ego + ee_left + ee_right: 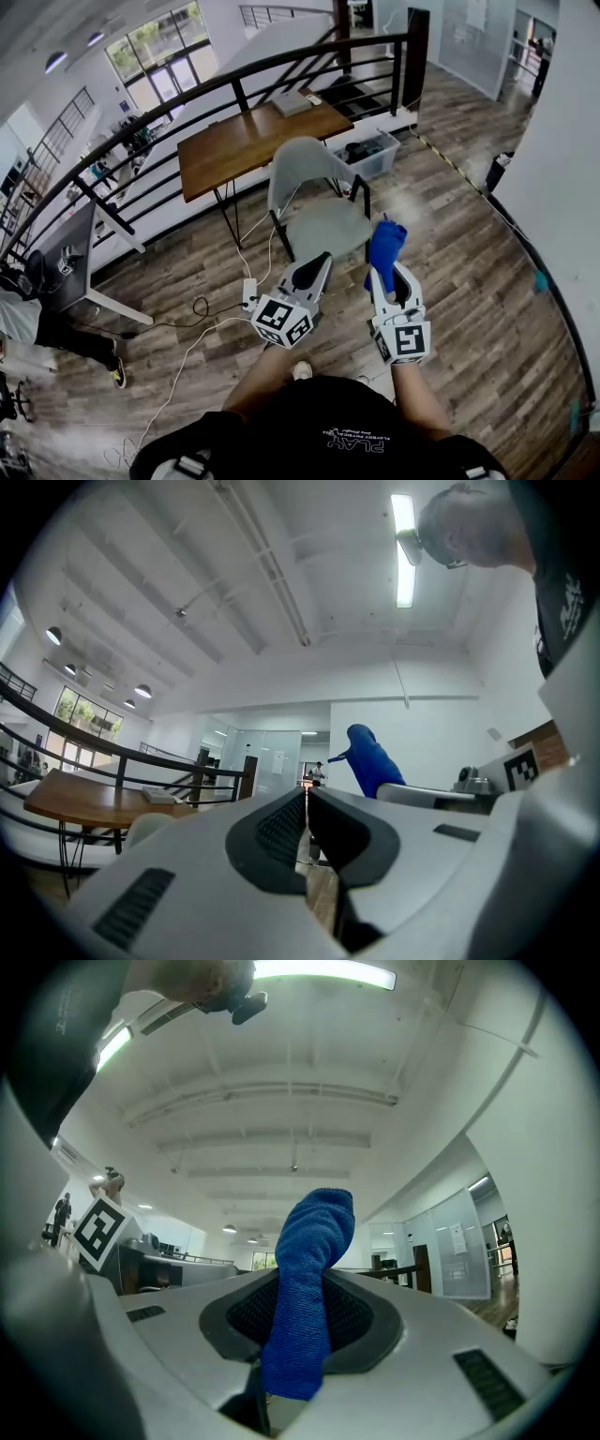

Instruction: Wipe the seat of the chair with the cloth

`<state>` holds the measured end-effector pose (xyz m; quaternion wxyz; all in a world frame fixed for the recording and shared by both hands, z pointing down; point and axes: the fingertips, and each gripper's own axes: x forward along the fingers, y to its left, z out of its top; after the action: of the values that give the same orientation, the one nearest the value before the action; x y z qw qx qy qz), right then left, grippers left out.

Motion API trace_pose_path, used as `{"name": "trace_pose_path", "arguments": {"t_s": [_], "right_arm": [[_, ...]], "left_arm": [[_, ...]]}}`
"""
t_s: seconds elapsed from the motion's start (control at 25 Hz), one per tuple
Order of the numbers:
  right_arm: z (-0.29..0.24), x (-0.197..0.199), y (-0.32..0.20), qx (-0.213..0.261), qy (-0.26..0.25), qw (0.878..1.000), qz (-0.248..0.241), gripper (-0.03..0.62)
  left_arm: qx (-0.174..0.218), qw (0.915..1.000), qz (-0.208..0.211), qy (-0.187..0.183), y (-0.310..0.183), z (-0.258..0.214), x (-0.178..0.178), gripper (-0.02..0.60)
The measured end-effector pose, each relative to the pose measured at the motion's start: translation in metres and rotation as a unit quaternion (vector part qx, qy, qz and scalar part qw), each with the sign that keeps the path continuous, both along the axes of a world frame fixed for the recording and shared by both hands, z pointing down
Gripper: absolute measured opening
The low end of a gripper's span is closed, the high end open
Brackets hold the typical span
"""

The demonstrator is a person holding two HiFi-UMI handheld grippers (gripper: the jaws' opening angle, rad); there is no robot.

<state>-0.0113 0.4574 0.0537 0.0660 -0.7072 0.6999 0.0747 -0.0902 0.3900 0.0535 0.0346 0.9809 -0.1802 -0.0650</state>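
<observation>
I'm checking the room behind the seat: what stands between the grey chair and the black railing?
The wooden table, seen in the head view, stands between the chair and the railing; a clear bin sits beside it.

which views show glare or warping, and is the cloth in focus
Head view: fisheye bends the black metal railing; the windows look washed out. Left gripper view: the ceiling strip light glares. Right gripper view: the blue fuzzy cloth is sharp, corners vignetted.
</observation>
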Motion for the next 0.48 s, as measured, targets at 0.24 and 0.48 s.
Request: {"name": "trace_pose_path", "arguments": {"t_s": [0.24,0.48], "right_arm": [[0.007,0.01,0.019,-0.011,-0.003,1.0,-0.01,0.107],[0.011,0.016,0.015,-0.016,-0.007,1.0,-0.018,0.107]], "left_arm": [[-0.005,0.9999,-0.011,-0.003,0.021,0.005,0.009,0.011],[-0.012,0.9998,-0.008,-0.012,0.026,0.012,0.02,0.011]]}}
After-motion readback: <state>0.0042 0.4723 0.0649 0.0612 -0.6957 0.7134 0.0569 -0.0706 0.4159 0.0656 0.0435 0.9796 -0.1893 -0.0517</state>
